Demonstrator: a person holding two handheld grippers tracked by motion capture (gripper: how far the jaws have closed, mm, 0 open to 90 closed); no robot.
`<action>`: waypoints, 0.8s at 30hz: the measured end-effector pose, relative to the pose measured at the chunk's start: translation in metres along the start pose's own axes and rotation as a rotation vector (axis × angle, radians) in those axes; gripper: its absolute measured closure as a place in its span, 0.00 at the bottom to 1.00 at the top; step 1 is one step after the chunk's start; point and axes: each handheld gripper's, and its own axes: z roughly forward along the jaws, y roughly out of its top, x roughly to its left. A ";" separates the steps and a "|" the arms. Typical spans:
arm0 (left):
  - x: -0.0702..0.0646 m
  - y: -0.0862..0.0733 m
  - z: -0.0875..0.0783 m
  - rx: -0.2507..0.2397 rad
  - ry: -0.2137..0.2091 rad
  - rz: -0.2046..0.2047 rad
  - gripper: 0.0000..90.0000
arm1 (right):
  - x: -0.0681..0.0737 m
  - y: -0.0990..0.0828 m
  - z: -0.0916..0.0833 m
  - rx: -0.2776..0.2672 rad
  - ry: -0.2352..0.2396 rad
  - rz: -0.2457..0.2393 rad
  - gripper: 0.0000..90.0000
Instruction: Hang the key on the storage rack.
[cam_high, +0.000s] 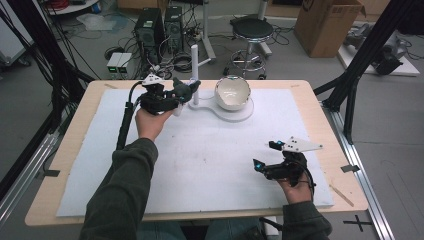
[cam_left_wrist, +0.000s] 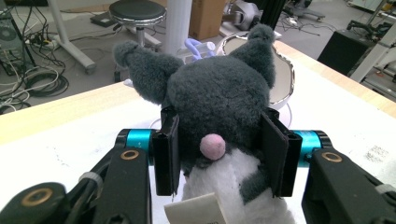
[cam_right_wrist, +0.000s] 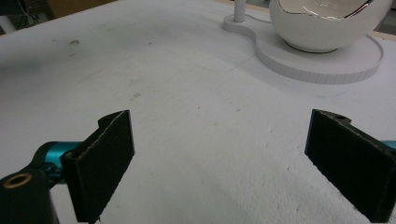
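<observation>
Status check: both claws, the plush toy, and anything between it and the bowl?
Left claw shut on grey plush toy, held beside white post. Right claw open, nothing between its pads. Post stands between toy and bowl.

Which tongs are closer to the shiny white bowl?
Left. The left tongs, gripping the grey plush toy, are just left of the white bowl. The right tongs sit open much nearer the person, far from it.

Dark olive sleeves cover both forearms. Each black gripper has teal collars, brass-looking screws, a trailing black cable and a grey triangular plate.
</observation>
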 end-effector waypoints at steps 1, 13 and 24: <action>0.001 0.000 0.000 0.001 0.002 0.000 0.60 | 0.000 0.000 0.000 -0.002 0.000 -0.004 0.08; 0.005 -0.009 0.004 0.023 0.022 -0.017 0.60 | 0.000 0.000 0.000 -0.002 0.002 0.001 0.08; 0.002 -0.012 0.011 0.046 0.027 -0.008 0.60 | 0.000 0.000 0.000 0.001 0.005 0.001 0.08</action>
